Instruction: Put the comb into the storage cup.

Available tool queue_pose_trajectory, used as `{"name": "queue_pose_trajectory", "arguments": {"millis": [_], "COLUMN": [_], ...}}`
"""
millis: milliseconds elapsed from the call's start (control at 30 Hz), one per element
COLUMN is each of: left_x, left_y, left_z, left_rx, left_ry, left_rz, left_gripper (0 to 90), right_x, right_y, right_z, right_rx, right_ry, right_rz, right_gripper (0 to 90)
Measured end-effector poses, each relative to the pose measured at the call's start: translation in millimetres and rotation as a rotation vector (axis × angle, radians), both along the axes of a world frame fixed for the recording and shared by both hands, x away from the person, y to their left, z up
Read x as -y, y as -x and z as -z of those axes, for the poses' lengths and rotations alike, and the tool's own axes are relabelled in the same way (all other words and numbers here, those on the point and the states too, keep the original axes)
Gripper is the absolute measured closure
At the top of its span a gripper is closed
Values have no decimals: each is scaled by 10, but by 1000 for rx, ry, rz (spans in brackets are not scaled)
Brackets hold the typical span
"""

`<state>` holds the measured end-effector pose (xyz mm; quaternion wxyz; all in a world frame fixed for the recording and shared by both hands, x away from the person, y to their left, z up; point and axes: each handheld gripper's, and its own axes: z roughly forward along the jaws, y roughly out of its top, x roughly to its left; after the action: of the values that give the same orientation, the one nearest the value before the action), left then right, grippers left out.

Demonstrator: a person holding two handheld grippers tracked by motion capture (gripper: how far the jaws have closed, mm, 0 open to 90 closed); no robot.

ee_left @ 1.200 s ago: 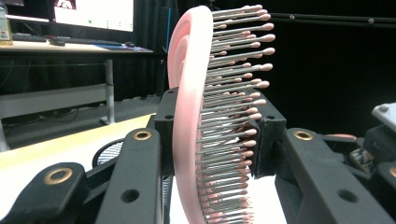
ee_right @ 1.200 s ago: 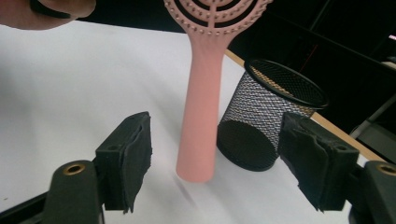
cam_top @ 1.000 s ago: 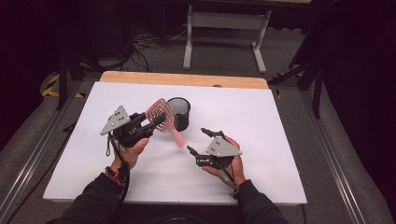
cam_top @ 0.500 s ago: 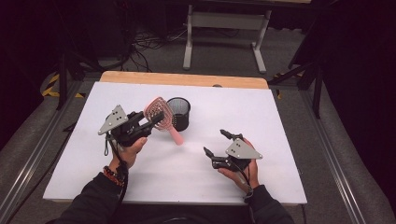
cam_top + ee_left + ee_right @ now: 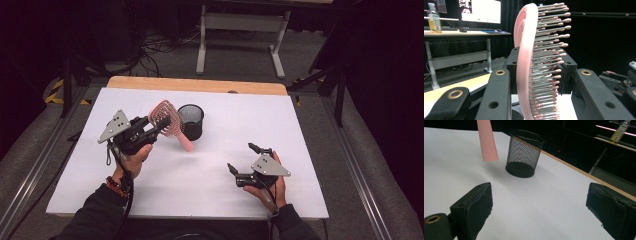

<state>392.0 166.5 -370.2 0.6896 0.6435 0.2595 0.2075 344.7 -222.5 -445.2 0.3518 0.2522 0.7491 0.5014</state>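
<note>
While the left gripper (image 5: 150, 131) clamps the pink hairbrush (image 5: 167, 120) by its head, handle hanging toward five o'clock above the white table (image 5: 310, 130), the black mesh cup (image 5: 191, 121) stands just at its three o'clock. Farther right, the right gripper (image 5: 241, 159) has just been opening, nothing between its jaws. Dropping the brush into the cup looks like what remains.

Matt pink plastic hairbrush (image 5: 167, 120), black wire-mesh metal cup (image 5: 191, 121), smooth white table (image 5: 310, 125)
</note>
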Motion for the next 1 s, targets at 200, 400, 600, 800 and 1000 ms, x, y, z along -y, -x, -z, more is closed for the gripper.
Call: {"name": "queue_pose_trajectory", "arguments": {"millis": [200,400,600,800,1000], "left_x": [-12,-26,-28,-19,47], "left_y": [-6,-3,-26,-56,-86], "left_z": [-40,-112,-286,-469,-609], "left_rx": [12,23,39,59,83], "left_ry": [-9,-21,-41,-52,-73], "left_rz": [0,5,0,-1,-2], "left_gripper": [637,637,637,637,637], "right_x": [89,129,178,235,238], "right_y": [30,46,59,65,63], "right_z": [24,42,51,49,63], "right_rx": [3,0,-5,-13,-22], "right_ry": [17,24,28,8,20], "right_rz": [36,51,60,70,70], "right_gripper": [81,88,95,97,100]}}
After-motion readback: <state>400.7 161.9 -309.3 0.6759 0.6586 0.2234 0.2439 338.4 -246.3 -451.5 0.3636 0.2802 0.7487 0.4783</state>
